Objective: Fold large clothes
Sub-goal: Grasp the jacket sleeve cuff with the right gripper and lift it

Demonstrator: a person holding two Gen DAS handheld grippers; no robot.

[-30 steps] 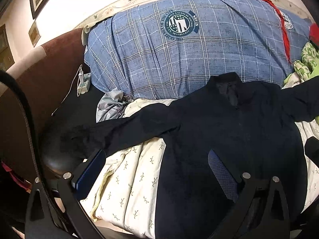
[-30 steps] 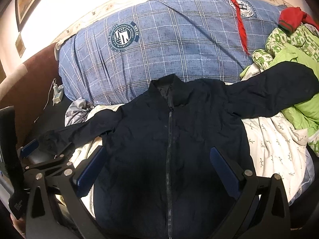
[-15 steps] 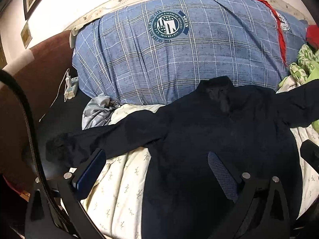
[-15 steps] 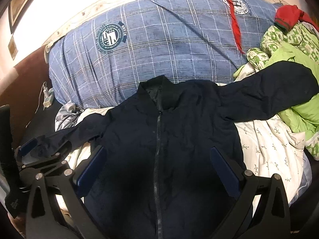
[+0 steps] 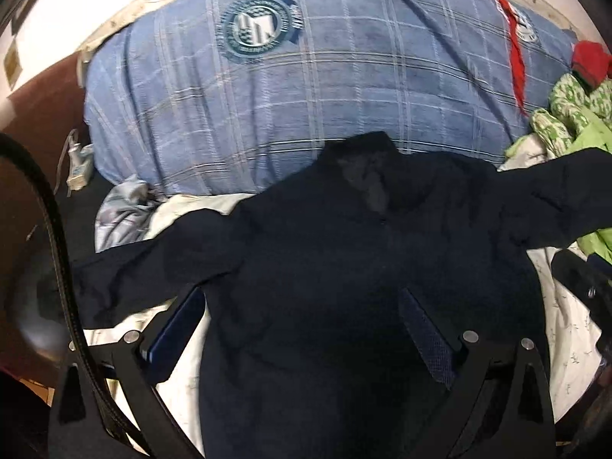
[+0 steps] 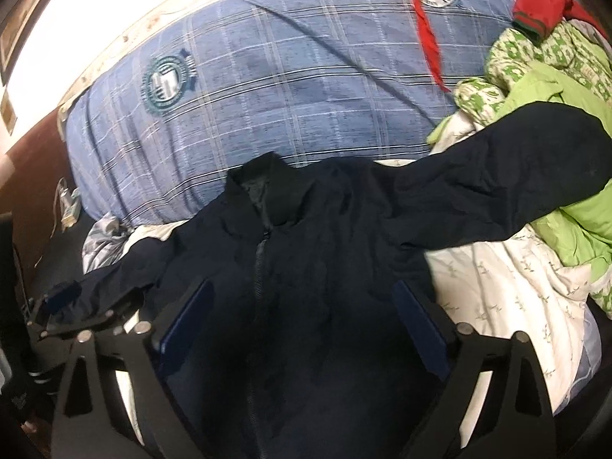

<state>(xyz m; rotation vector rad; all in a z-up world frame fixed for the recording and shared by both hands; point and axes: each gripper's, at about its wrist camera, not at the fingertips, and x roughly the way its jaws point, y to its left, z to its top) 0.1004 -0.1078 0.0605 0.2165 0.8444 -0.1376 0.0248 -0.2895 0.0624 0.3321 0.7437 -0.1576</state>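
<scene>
A dark navy zip jacket (image 5: pixel 344 267) lies face up on the bed, collar (image 5: pixel 367 160) toward the blue duvet and both sleeves spread out. My left gripper (image 5: pixel 302 329) hovers open over the jacket's lower left front, nothing between its fingers (image 5: pixel 179 329). In the right wrist view the jacket (image 6: pixel 325 260) shows its zip running down the middle. My right gripper (image 6: pixel 302 321) hangs over the lower front astride the zip. Its jaws are closing but still stand wide, and the pads grip nothing. The left gripper (image 6: pixel 65 306) shows near the left sleeve cuff.
A big blue plaid duvet (image 5: pixel 306 95) with a round emblem fills the back. Green patterned clothes (image 6: pixel 554 95) and a red garment (image 6: pixel 539 4) pile at the right, under the right sleeve. There is a white leaf-print sheet (image 6: pixel 497 287), crumpled grey cloth (image 5: pixel 122 214) and a white plug (image 5: pixel 78 168) at left.
Both grippers have moved to the right across the jacket and a little lower, so the collar sits further left in each view. The right fingers stand slightly closer together.
</scene>
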